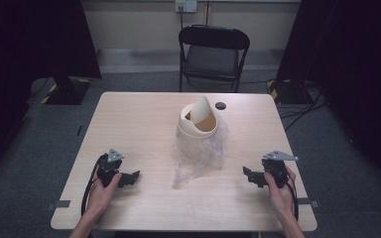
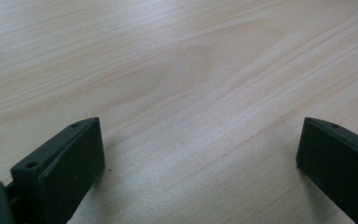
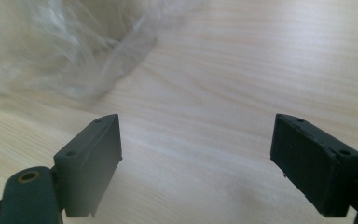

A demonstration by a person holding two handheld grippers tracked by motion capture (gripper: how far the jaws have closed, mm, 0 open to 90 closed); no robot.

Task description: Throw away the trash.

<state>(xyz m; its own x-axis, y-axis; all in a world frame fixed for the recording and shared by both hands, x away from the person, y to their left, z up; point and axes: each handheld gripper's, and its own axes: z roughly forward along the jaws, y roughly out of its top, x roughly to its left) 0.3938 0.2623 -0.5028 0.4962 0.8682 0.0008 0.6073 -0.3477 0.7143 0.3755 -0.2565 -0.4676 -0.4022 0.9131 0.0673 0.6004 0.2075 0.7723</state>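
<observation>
A small cream bin (image 1: pixel 197 125) with a tilted swing lid stands at the middle of the wooden table (image 1: pixel 129 119). A crumpled clear plastic bag (image 1: pixel 198 156) lies against its near side and also appears as a blurred clear bag (image 3: pixel 51 46) in the right gripper view. My left gripper (image 1: pixel 134 177) rests on the table at the near left, open and holding nothing; in its own view the left gripper (image 2: pixel 200 158) has its jaws wide over bare wood. At the near right, my right gripper (image 1: pixel 248 173) is open and points toward the bag; the right gripper (image 3: pixel 196 154) holds nothing.
A small black disc (image 1: pixel 221 105) lies on the table behind the bin. A black folding chair (image 1: pixel 212 54) stands beyond the far edge. Dark curtains hang on both sides, and cables (image 1: pixel 302 106) run on the floor at the right.
</observation>
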